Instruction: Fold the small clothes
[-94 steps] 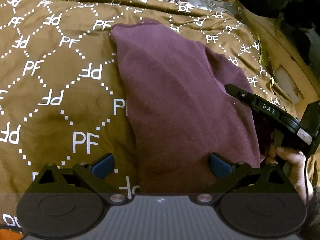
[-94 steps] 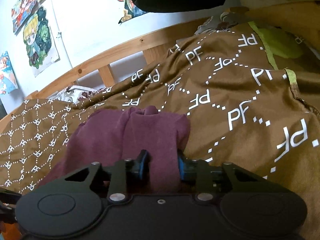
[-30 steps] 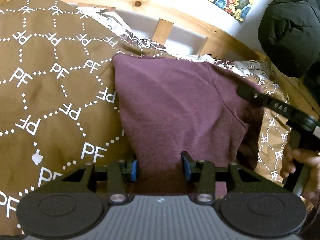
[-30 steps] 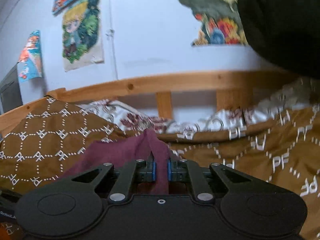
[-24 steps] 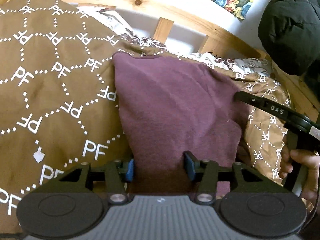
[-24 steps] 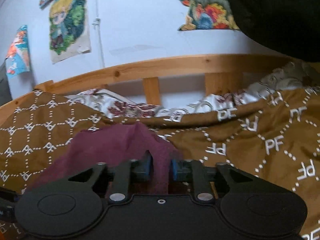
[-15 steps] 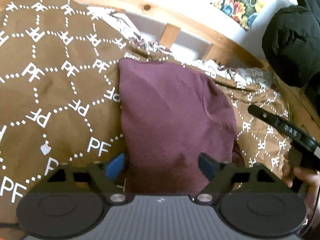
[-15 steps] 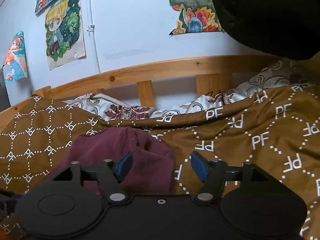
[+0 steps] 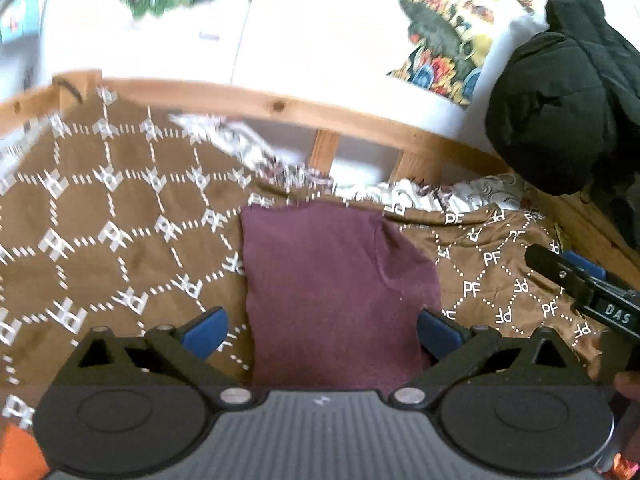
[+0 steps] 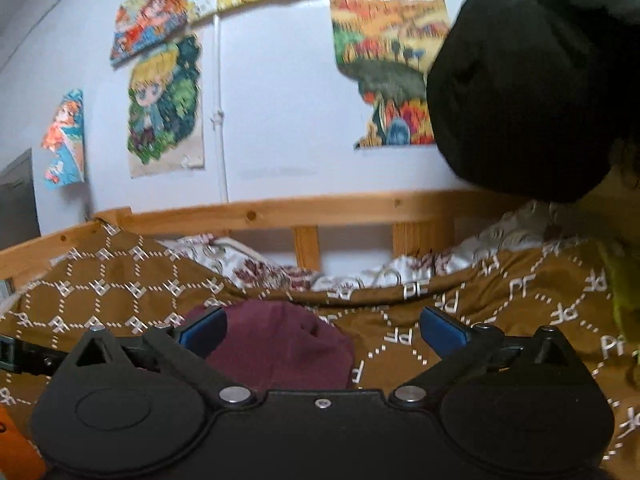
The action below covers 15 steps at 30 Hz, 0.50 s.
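Observation:
A maroon garment (image 9: 332,280) lies folded flat as a rough rectangle on the brown patterned bedspread (image 9: 120,240). My left gripper (image 9: 322,332) hovers over its near end with jaws still opening wide; the cloth shows between the blue pads, which do not touch it. To the right, a hand holds my right gripper (image 9: 560,264) clear of the cloth. In the right wrist view the garment (image 10: 280,344) lies low and left of centre. The right gripper (image 10: 323,330) is also opening wide, its pads free of the cloth.
A wooden bed rail (image 9: 280,106) runs along the far side, with a floral sheet (image 10: 248,268) below it. A black jacket (image 9: 568,92) hangs at the upper right. Posters (image 10: 164,108) cover the wall. Something orange (image 9: 16,452) sits at the lower left.
Both grippers were shut on the garment's near edge; they have let go, opened wide and drawn back and upward. The garment now rests flat on the bedspread.

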Available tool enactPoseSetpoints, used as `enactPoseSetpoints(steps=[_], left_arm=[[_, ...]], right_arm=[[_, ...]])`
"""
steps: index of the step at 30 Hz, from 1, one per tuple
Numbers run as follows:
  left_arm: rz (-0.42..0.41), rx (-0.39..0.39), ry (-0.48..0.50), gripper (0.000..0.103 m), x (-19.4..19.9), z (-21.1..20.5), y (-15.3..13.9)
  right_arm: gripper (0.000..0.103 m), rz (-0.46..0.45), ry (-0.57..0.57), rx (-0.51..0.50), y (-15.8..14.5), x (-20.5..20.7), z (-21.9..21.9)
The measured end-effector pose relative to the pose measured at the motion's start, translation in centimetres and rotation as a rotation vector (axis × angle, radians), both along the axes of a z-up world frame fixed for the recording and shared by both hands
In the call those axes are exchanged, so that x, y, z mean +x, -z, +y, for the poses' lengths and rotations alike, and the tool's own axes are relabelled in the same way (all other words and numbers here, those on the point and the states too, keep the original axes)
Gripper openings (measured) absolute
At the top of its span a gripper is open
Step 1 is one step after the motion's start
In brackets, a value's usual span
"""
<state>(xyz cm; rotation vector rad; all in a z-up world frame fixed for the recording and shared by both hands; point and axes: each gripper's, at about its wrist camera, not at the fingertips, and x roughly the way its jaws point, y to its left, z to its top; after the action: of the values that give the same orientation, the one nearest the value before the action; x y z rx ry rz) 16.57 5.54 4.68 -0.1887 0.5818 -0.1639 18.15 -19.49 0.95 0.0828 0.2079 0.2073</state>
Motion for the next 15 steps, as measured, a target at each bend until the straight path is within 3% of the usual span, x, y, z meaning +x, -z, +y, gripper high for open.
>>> enactPoseSetpoints(steps=[7,15], left_arm=[[-0.085,0.114,0.002,0.102,-4.9,-0.9,-2.6],[-0.107,0.195,-0.009,0.102,-9.6,-1.5,-2.2]], right_arm=[[0.102,-0.078,-0.009,0.005,-2.3,-6.3,0.4],[0.102,-0.054,0.012,0.035,-2.6,-12.6,0.0]])
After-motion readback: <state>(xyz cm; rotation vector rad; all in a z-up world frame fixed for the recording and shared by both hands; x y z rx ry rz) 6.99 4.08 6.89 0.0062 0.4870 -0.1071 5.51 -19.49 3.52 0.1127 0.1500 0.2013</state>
